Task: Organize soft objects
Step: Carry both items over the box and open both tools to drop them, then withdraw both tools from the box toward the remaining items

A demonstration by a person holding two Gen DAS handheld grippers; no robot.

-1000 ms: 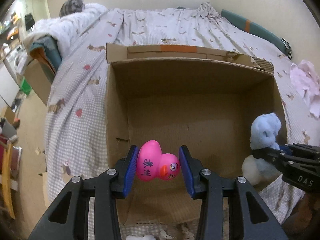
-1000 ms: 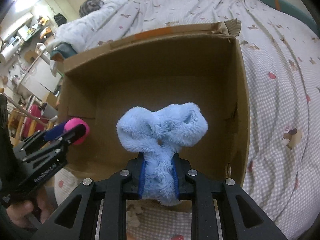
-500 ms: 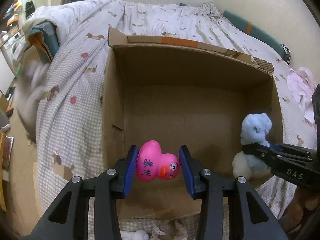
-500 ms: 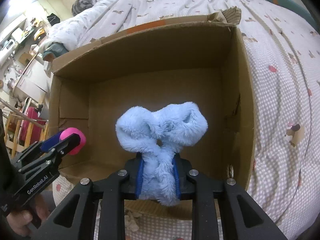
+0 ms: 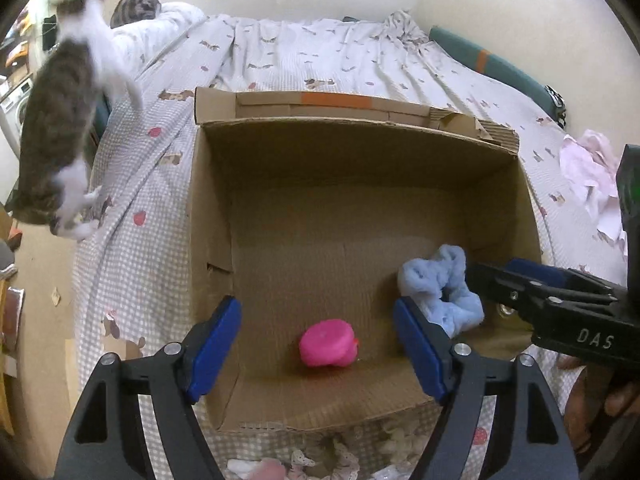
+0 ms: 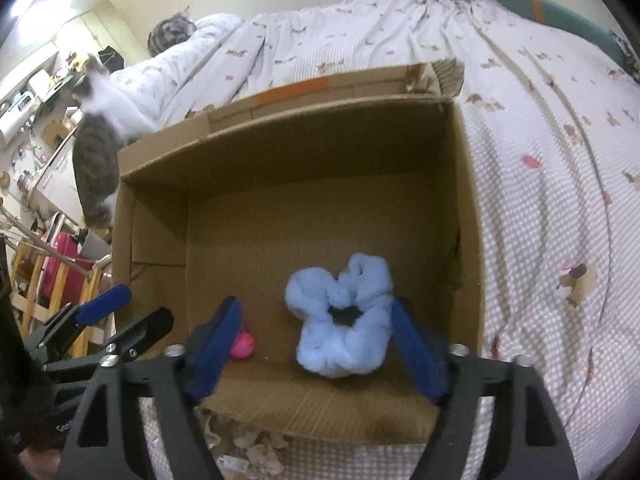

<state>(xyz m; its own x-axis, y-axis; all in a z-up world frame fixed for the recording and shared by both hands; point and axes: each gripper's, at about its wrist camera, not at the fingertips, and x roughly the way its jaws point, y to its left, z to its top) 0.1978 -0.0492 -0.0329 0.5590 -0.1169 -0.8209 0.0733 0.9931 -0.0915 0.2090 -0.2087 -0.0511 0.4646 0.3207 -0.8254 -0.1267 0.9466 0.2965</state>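
Both jaws opening, nothing gripped. Pink duck lies in the box below the left gripper: light, squashy, grip across the body. Blue plush sits between the right gripper pads: floppy, pinch mid-bulk.

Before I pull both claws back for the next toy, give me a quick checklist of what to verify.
1. Left claw free of the duck: ok, jaws opening, duck lies on the box floor.
2. Right claw free of the blue plush: ok, jaws opening, though the plush sits close to the right pad.
3. Both toys inside the box: ok.
4. Toys settled: cannot tell.
5. Surroundings clear: not ok, a cat is jumping at the bed edge left of the box.
6. More items to collect: ok, small things lie below the box's near wall.
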